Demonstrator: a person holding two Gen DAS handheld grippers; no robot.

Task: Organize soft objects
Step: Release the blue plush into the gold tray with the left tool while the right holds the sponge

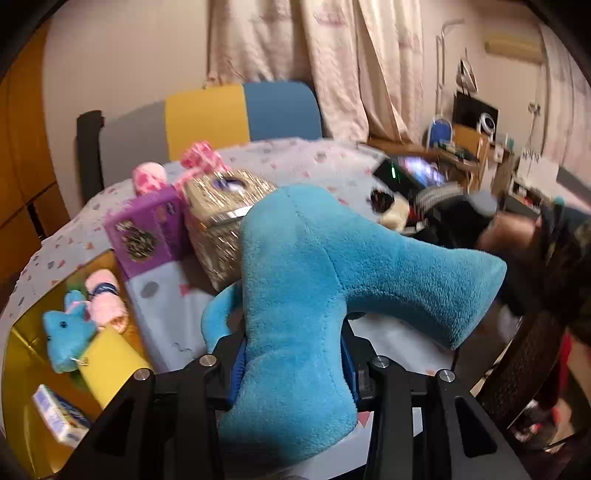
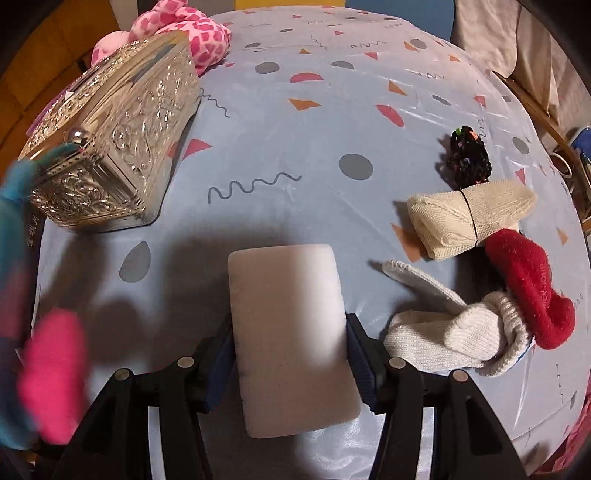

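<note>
My left gripper [image 1: 293, 354] is shut on a big blue plush toy [image 1: 314, 266] and holds it above the table; its tail sticks out to the right. My right gripper [image 2: 290, 343] is shut on a white sponge block [image 2: 288, 332] above the patterned tablecloth [image 2: 332, 122]. A yellow box [image 1: 110, 369] at the left holds a small blue plush [image 1: 66, 332], a pink roll [image 1: 105, 299] and a small carton [image 1: 59, 413]. On the right lie a cream cloth roll [image 2: 465, 218], a red sock [image 2: 532, 291], white socks [image 2: 443, 332] and a black sparkly item [image 2: 467, 162].
A silver embossed box [image 2: 114, 147] and a purple box [image 1: 147, 232] stand at the table's back left, with a pink spotted plush [image 2: 192, 33] behind them. A blurred pink and blue shape [image 2: 48, 369] is at the left edge. A chair back [image 1: 243, 110] stands beyond the table.
</note>
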